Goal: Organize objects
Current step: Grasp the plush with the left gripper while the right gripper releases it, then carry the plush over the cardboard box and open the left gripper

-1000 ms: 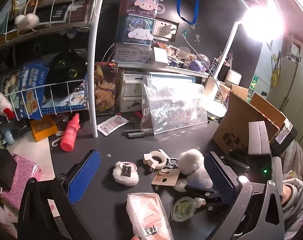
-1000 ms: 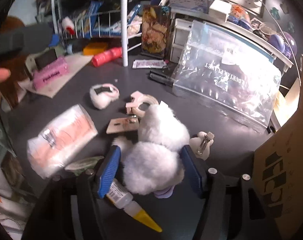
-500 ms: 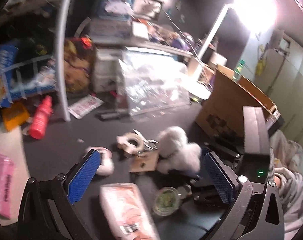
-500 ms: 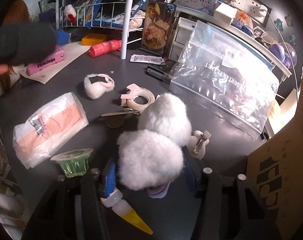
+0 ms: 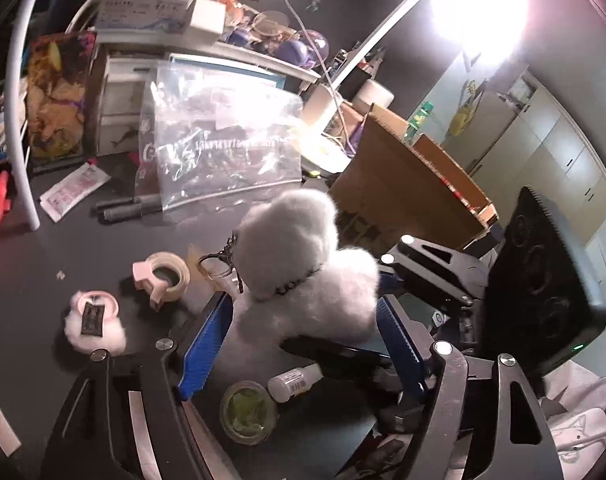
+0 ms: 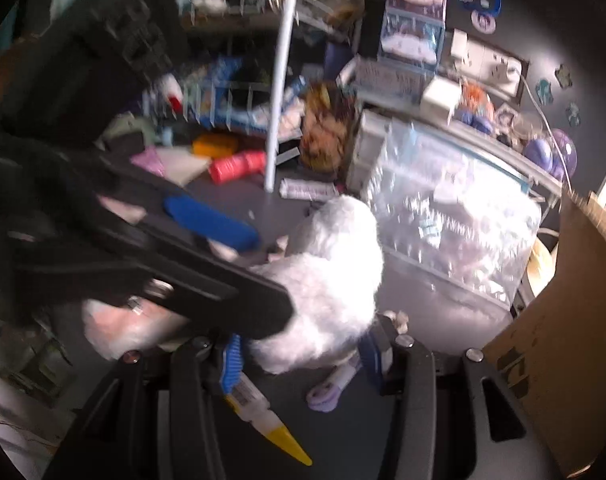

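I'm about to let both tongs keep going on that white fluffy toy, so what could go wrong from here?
The white fluffy toy is gripped by the right tongs while the left tongs have just been closing around it: the two could collide or tug it apart.

Its dangling key clasp hangs near the tape roll and might snag it.

The small glue bottle below could get knocked.

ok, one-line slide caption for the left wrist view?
White fluffy keychain plush between left claw pads, clear zip bag and cardboard box behind.
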Demonstrator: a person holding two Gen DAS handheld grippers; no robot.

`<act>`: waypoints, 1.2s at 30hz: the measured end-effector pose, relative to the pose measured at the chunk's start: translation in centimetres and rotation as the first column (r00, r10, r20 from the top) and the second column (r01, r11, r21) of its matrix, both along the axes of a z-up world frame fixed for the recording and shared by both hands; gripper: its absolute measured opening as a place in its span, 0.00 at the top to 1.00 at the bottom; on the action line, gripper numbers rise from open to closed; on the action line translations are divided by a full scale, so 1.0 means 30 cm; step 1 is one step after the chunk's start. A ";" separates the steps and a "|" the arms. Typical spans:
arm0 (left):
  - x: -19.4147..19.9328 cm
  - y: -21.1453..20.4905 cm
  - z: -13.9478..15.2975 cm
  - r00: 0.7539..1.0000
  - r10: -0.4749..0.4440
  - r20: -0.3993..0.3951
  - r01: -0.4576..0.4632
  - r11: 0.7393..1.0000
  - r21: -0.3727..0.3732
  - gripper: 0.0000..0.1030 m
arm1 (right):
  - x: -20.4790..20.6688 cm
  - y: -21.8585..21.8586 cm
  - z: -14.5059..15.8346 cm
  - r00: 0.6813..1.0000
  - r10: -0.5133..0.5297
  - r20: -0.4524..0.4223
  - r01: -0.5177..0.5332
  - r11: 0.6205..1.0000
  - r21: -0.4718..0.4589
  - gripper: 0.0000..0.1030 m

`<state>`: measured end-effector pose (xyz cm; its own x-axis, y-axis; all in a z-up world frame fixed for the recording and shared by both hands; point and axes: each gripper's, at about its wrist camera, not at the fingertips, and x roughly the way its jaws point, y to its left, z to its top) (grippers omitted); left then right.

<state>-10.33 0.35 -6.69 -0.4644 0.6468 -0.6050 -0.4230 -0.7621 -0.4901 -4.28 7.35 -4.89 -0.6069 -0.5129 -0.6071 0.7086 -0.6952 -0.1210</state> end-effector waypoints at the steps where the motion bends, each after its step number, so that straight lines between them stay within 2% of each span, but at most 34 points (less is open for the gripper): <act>1: 0.003 -0.002 0.011 1.000 -0.009 -0.006 0.009 1.000 0.012 0.31 | 0.004 0.002 0.020 1.000 0.010 -0.007 -0.010 1.000 -0.016 0.57; 3: 0.006 -0.005 0.036 1.000 -0.016 -0.016 0.016 0.999 0.027 0.32 | 0.014 0.006 0.058 0.999 0.030 -0.020 -0.030 0.999 -0.040 0.57; 6: 0.017 -0.009 0.089 0.999 -0.021 -0.040 0.023 0.999 0.037 0.39 | 0.030 0.006 0.114 0.998 0.059 -0.039 -0.061 0.996 -0.062 0.57; 12: 0.018 0.002 0.220 0.995 -0.011 -0.096 0.011 1.000 0.001 0.41 | 0.050 0.003 0.222 0.990 0.085 -0.108 -0.095 0.991 -0.091 0.57; 17: -0.013 0.080 0.362 0.989 -0.032 -0.143 0.026 0.998 -0.050 0.42 | 0.027 0.062 0.336 0.990 0.051 -0.130 -0.069 0.988 -0.136 0.57; 22: -0.087 0.198 0.453 0.986 -0.101 -0.133 0.093 0.994 -0.061 0.42 | -0.005 0.176 0.436 0.992 -0.026 -0.124 0.003 0.984 -0.178 0.57; 27: -0.182 0.346 0.496 0.982 -0.175 -0.069 0.172 0.984 -0.052 0.42 | -0.062 0.308 0.486 0.992 -0.106 -0.064 0.092 0.978 -0.189 0.56; 29: -0.229 0.409 0.492 0.979 -0.201 -0.026 0.200 0.979 -0.048 0.43 | -0.099 0.376 0.491 0.990 -0.142 -0.012 0.137 0.973 -0.187 0.56; 33: -0.332 0.526 0.443 0.967 -0.235 0.094 0.239 0.971 -0.029 0.43 | -0.165 0.498 0.471 0.976 -0.197 0.090 0.210 0.963 -0.170 0.56; 36: -0.385 0.589 0.396 0.953 -0.244 0.181 0.251 0.968 -0.012 0.43 | -0.221 0.579 0.434 0.953 -0.230 0.197 0.263 0.952 -0.159 0.57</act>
